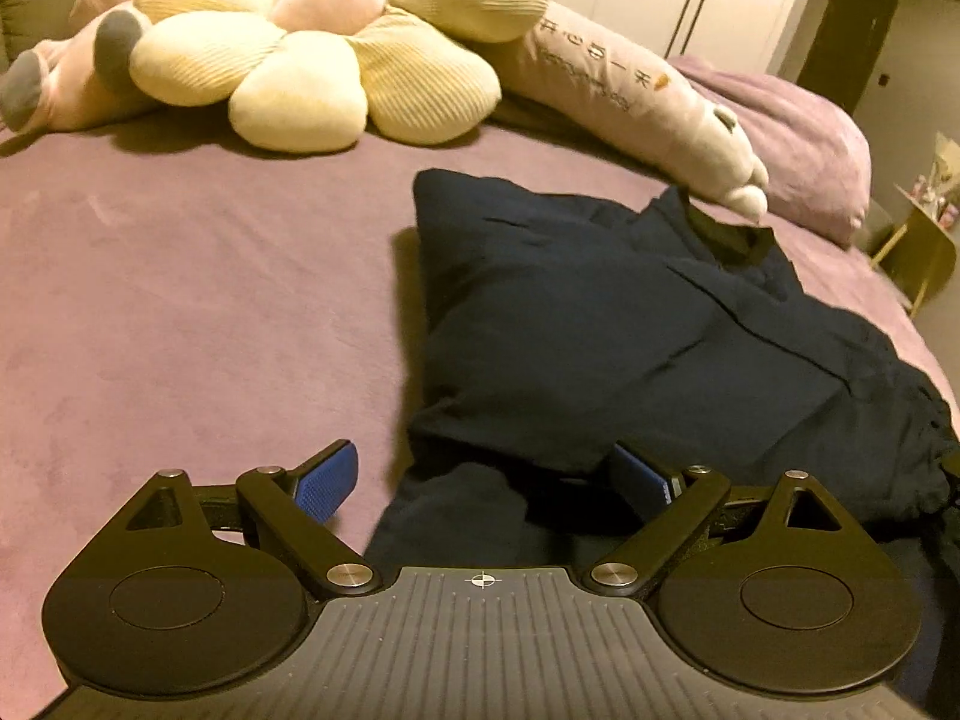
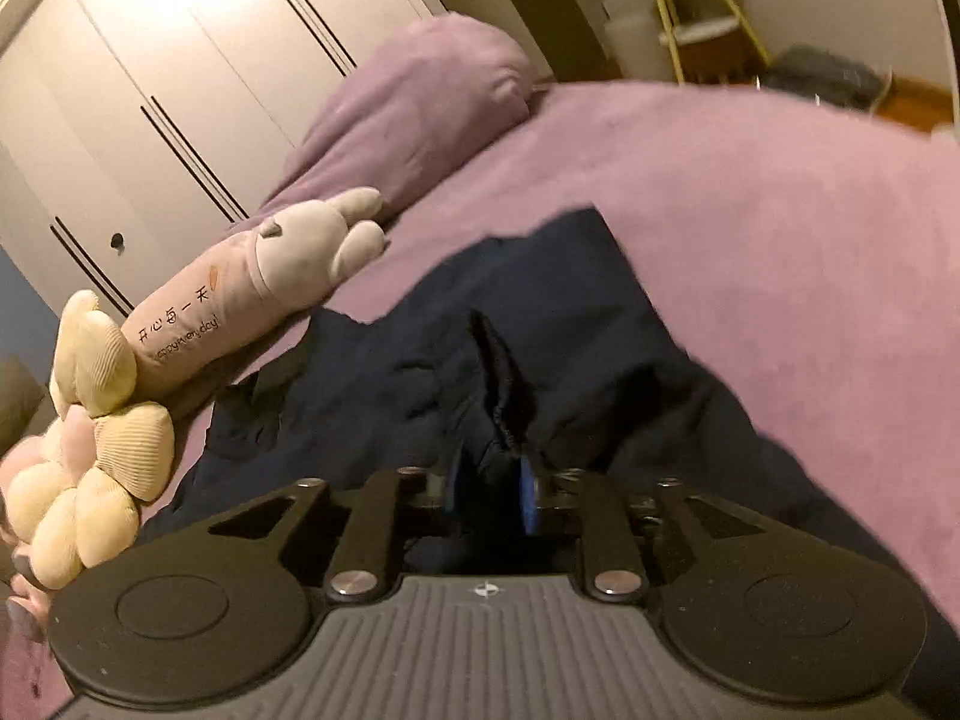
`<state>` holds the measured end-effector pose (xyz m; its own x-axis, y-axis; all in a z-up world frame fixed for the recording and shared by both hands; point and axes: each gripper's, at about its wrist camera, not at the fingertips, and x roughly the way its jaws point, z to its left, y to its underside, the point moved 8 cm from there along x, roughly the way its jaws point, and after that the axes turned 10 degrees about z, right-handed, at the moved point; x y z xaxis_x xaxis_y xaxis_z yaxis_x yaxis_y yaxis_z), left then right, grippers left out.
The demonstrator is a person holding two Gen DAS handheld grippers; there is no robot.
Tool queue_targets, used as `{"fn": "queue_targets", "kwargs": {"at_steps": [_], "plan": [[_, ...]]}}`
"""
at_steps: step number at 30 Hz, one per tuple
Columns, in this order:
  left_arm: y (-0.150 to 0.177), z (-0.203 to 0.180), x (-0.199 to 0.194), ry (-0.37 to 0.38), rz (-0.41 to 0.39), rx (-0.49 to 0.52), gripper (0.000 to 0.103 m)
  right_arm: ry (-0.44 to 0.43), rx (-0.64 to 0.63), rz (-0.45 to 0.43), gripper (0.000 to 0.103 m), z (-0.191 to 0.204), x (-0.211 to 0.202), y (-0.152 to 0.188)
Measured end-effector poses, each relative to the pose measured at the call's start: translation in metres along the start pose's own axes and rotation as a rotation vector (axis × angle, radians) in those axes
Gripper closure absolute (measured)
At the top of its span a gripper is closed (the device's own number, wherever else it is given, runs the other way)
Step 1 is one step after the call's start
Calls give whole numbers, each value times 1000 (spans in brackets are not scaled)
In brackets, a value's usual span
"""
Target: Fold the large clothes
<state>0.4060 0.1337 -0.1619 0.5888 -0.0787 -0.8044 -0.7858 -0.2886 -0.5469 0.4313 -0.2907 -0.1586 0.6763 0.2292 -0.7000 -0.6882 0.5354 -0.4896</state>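
Garment (image 1: 630,324) is lying on the bed (image 1: 180,300), dark navy, partly folded, with a loose bunched end trailing toward the near right edge. Right claw (image 2: 489,489) is pinching a raised ridge of it, jaws nearly closed with cloth between the blue pads. Left claw (image 1: 480,480) is hanging wide open, holding nothing, fabric lying below and between its fingers (image 1: 327,483).

Risks, as I'm reading it:
- The pinch is looking thin, so a pull is likely slipping off or dragging a single layer and undoing the fold.
- With the left claw gripping nothing, the whole piece is likely sliding across the bed instead of folding.
- Plush rabbit (image 1: 648,102) is touching the far corner, so a lifted flap is likely catching on it.
- Dark cloth in dim light is hiding the edges.
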Motion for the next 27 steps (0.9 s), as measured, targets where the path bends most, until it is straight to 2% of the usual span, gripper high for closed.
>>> {"fn": "queue_targets", "kwargs": {"at_steps": [4,5,6,9,10,12,16,18,21,23,25,27], "plan": [[4,-7,4,-21,7,25,8,-17,-27,27,74,2,17,0],[4,-7,5,-28,9,26,8,-16,-45,32,85,9,19,-1],[5,-8,4,-34,12,27,8,-16,-73,24,88,17,18,-4],[6,-10,5,-56,17,46,8,26,-136,-109,89,30,-4,-21],[5,-10,7,-73,23,56,8,73,-146,-154,89,28,-10,-28],[7,-8,13,-107,39,69,8,163,-173,-191,89,20,-10,-38],[13,2,27,-121,92,5,8,223,-201,-99,86,-5,17,-33],[16,8,27,-116,97,-22,7,212,-218,-115,82,-10,14,-30],[14,12,22,-142,67,-8,7,205,-206,-162,69,-13,-4,-30],[12,14,19,-159,49,-2,7,207,-181,-203,69,-13,-18,-29],[10,15,19,-171,43,-14,6,168,-159,-237,69,-12,-35,-24],[8,15,21,-172,47,-32,6,137,-177,-217,69,-4,-37,-14]]}}
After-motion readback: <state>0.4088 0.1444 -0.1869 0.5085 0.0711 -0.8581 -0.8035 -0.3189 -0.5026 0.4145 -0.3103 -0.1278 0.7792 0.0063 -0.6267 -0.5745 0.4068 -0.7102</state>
